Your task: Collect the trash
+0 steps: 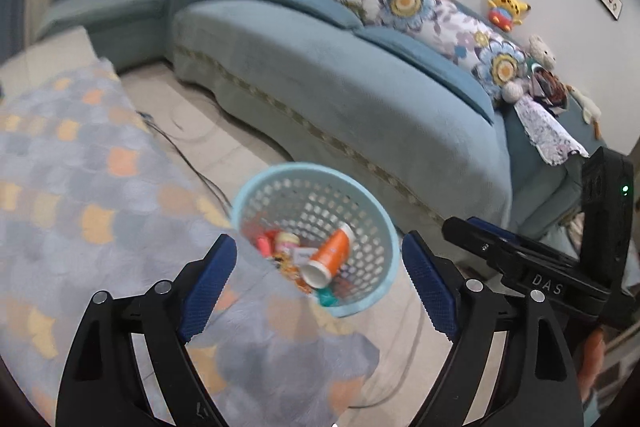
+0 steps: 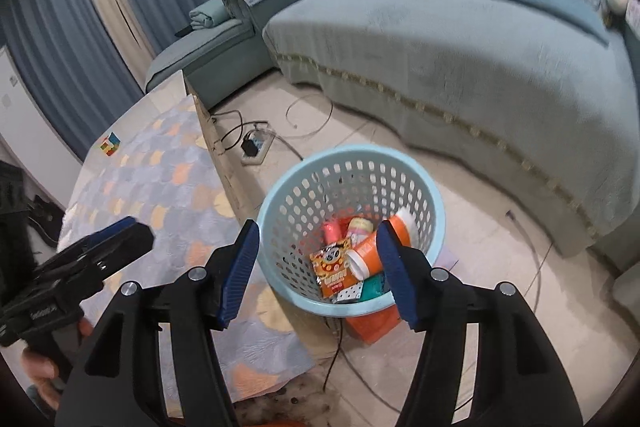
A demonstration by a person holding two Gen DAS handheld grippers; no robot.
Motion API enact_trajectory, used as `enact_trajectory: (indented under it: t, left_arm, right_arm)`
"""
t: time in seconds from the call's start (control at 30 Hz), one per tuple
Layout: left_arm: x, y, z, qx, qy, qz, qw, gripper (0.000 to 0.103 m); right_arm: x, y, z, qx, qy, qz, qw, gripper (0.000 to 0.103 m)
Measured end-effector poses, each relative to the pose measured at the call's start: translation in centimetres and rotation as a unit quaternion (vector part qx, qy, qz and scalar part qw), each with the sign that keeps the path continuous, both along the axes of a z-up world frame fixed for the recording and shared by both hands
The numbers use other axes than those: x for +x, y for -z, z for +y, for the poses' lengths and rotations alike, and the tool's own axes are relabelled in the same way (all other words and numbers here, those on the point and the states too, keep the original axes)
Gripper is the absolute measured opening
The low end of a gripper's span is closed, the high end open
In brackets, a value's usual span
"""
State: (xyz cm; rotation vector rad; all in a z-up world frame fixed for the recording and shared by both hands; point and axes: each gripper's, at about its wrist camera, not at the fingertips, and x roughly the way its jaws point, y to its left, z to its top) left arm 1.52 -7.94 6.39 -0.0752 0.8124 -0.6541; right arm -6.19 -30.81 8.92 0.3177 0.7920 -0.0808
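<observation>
Above basket (image 2: 352, 163), right gripper (image 2: 316, 267) empty

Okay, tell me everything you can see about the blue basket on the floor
The basket is a round, pale blue plastic bin with perforated walls and a smooth rolled rim. It stands upright on the tiled floor, right beside the quilt-covered table and in front of the sofa. Inside lie an orange bottle on its side, a snack packet, a pink item and other small trash. Something orange sits against its base. Neither gripper touches it.
</observation>
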Motion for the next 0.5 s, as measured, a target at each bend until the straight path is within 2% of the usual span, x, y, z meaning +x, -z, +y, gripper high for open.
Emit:
enact_trajectory:
  t: [0.07,0.13,0.23,0.3,0.37,0.47,0.5]
  left_arm:
    - [-1.7,-1.2,1.0,0.007,-0.022,-0.032,0.9992,0.086]
    - [-3.5,-2.4,2.2,0.012,-0.053,-0.065,0.9964,0.087]
    - [-5.7,-3.8,3.8,0.026,-0.098,-0.114,0.9883,0.087]
    - [-7.0,-4.1,4.7,0.044,-0.132,-0.146,0.9794,0.087]
    - [-7.9,-4.1,5.3,0.055,-0.155,-0.165,0.9724,0.088]
    - [-9.2,-3.9,6.3,0.044,-0.178,-0.179,0.9666,0.094]
    - [-9.9,-3.6,6.6,0.043,-0.191,-0.191,0.9620,0.094]
  right_arm:
    - [-1.1,-1.1,1.4,-0.027,0.009,-0.019,0.999,0.064]
    - [-2.1,-2.0,2.6,-0.044,0.013,-0.036,0.998,0.065]
    - [-3.3,-3.2,4.4,-0.073,0.023,-0.059,0.995,0.065]
    - [-4.1,-3.4,5.7,-0.088,0.033,-0.070,0.993,0.065]
    - [-4.7,-3.3,6.5,-0.093,0.042,-0.078,0.992,0.065]
    - [-5.9,-3.4,8.3,-0.120,0.055,-0.107,0.985,0.065]
    - [-6.4,-3.4,8.7,-0.128,0.057,-0.118,0.983,0.065]
